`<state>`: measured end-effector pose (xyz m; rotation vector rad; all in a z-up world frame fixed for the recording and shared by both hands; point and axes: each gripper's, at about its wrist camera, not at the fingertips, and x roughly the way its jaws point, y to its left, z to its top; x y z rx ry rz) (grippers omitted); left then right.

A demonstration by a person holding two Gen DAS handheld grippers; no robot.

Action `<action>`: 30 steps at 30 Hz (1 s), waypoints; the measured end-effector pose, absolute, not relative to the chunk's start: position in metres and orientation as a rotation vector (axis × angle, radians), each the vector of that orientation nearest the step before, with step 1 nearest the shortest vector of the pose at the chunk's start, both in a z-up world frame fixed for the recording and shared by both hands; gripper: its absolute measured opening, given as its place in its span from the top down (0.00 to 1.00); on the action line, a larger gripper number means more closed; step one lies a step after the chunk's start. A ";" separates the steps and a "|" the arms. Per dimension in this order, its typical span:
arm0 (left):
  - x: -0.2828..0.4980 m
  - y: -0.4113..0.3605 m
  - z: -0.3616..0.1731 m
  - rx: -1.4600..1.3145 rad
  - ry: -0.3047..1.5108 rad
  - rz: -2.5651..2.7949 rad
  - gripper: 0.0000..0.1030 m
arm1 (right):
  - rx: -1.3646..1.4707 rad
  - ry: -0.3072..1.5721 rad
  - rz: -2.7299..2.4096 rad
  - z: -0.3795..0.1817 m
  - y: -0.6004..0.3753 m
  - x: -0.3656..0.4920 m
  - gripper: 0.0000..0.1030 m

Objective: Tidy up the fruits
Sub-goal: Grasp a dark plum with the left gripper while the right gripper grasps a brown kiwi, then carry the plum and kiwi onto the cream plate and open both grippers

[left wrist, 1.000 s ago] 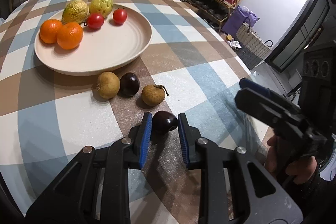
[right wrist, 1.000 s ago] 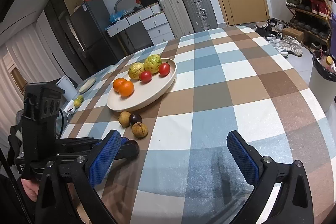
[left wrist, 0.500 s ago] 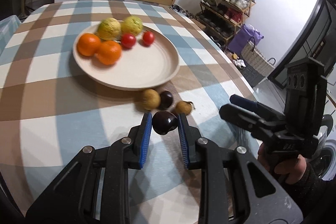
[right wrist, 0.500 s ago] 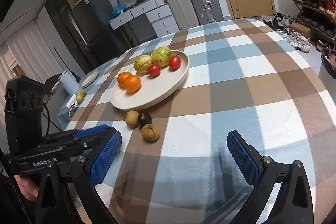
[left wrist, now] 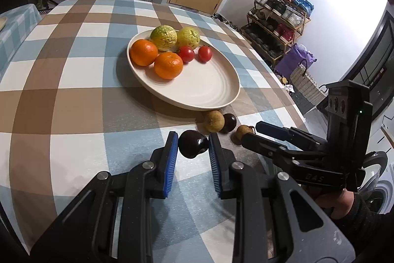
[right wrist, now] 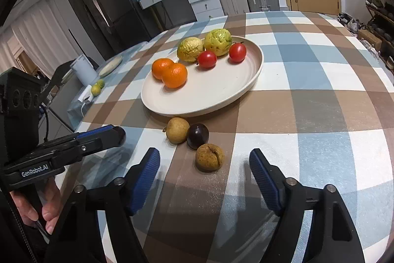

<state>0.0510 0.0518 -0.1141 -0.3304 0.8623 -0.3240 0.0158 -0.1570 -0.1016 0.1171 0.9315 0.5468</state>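
My left gripper [left wrist: 193, 148] is shut on a dark purple fruit [left wrist: 192, 143] and holds it above the checked tablecloth, short of the cream plate [left wrist: 209, 88]. The plate holds two oranges [left wrist: 168, 65], two tomatoes [left wrist: 186, 54] and two yellow-green fruits [left wrist: 163, 37]. On the cloth by the plate's near rim lie a tan fruit [right wrist: 177, 130], a dark purple fruit [right wrist: 197, 135] and a brown fruit [right wrist: 209, 157]. My right gripper [right wrist: 204, 160] is open, its fingers either side of the brown fruit, slightly behind it. The left gripper also shows in the right wrist view [right wrist: 98, 137].
The round table's edge [left wrist: 290, 100] runs close on the right in the left wrist view. Beyond it stand a shoe rack [left wrist: 278, 16] and a purple bag [left wrist: 299, 61]. A side table with a white jug [right wrist: 82, 70] and green fruits [right wrist: 96, 88] stands left in the right wrist view.
My left gripper has lifted the dark fruit off the cloth and carried it leftward, away from the others. My right gripper has moved in to the brown fruit.
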 end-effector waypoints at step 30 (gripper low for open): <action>0.110 0.065 -0.102 -0.335 0.838 -0.266 0.78 | 0.133 0.813 0.534 -0.069 -0.173 0.042 0.74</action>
